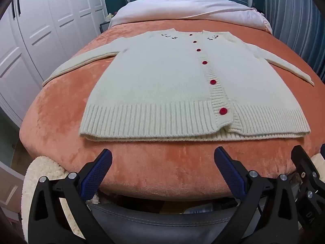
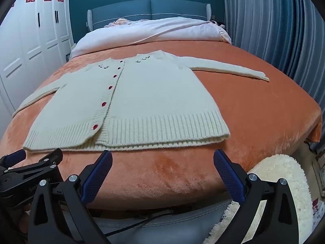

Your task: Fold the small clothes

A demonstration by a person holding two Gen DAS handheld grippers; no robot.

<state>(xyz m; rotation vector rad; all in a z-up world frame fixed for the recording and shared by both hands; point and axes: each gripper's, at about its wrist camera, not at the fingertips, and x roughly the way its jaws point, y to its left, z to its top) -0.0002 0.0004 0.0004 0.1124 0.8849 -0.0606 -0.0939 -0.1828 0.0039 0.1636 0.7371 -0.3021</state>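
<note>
Grippers both spread wide, holding nothing, hanging off the foot end of the bed. Left gripper [image 1: 162, 156] sits short of the cardigan hem, blue fingers [image 1: 97, 174] clear of the fabric. Right gripper [image 2: 162, 156] same pose, jaws apart, tips just short of the hem. In the right wrist view the left gripper shows at the lower left edge; in the left wrist view the right gripper's black frame shows at the lower right edge. Nothing lies between either tool and the garment.

White fluffy rug [image 2: 284, 183] on the floor at the bed's foot corner, also in the left view [image 1: 40, 174]. Grey padded bed frame edge [image 1: 158, 219] under the blanket.

Orange plush blanket [image 1: 162, 172] covers the near part of the bed. On it lies the cream knit cardigan [image 1: 162, 85], flat, front up, buttoned with red buttons [image 1: 223, 111]. Ribbed hem [image 2: 158, 128] is nearest the grippers, neckline far. Long axis runs foot to head of the bed. Both sleeves are spread out sideways: left sleeve [image 1: 81, 65] angles toward the wardrobe side, right sleeve [image 2: 229, 69] toward the curtain side.

Beyond it, a pale duvet [image 2: 152, 30] is bunched at the head, then a blue padded headboard [image 2: 150, 10] against a teal wall. White wardrobe doors [image 2: 30, 40] with red paper cutouts on the left, blue-grey curtain [image 2: 274, 30] on the right.
</note>
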